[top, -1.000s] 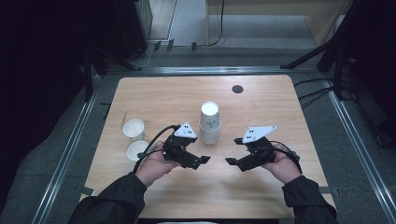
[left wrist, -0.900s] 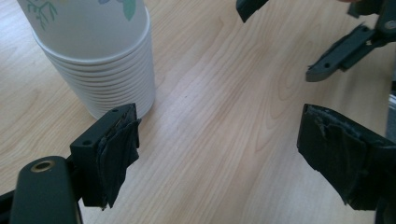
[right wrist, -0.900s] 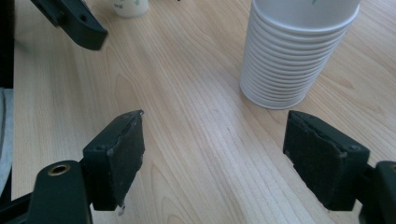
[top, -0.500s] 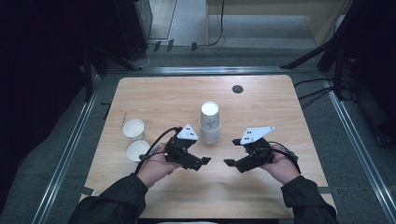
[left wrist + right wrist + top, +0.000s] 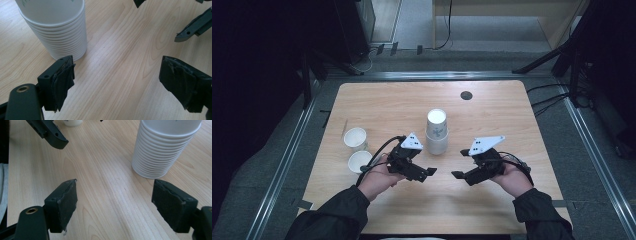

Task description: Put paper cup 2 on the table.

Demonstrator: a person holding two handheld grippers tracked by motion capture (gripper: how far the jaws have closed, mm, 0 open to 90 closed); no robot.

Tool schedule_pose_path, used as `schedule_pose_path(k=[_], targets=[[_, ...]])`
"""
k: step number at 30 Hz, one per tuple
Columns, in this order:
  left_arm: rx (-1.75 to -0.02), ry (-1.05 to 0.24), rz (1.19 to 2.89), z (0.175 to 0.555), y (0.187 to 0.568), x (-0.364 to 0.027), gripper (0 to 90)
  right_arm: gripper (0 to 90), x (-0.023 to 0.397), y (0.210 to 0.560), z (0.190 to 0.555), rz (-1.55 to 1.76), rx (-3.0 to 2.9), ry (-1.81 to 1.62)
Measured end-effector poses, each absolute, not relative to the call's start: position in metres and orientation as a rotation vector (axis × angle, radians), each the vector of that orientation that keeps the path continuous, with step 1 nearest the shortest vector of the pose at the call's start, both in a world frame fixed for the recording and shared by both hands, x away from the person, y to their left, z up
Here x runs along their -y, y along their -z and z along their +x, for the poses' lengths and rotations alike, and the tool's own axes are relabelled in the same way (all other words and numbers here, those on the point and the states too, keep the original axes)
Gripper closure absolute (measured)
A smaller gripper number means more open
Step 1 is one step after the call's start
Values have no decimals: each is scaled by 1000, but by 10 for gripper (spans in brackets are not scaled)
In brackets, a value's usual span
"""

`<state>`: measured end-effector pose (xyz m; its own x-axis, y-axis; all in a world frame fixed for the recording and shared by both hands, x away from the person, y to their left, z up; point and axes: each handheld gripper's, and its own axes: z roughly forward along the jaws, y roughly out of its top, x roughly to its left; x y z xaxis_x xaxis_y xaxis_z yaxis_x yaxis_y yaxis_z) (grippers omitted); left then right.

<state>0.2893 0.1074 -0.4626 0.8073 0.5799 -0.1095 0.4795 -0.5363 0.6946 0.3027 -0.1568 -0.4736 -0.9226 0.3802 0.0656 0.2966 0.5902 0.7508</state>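
My left tongs and right tongs hung wide open and empty above the counter. The cup stack stood upright just beyond them. Recommended: one steadies the lower cups, the other pinches the top rim squarely.

Light wooden rectangular table | bore tall stack of white paper cups centrally | bore two single white paper cups near left edge | had round black grommet at far side

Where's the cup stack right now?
In the high view the cup stack stands upside down near the table's middle, just beyond and between the left gripper and right gripper, touching neither.
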Motion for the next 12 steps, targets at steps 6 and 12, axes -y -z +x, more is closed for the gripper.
schedule_pose_path(k=[6,12], targets=[[-774,-175,2239,289,463,-107,131,210,157,474,302,578,-2712,-1248],[-773,-177,2249,290,465,-107,131,209,156,474,303,571,-2714,-1252]])
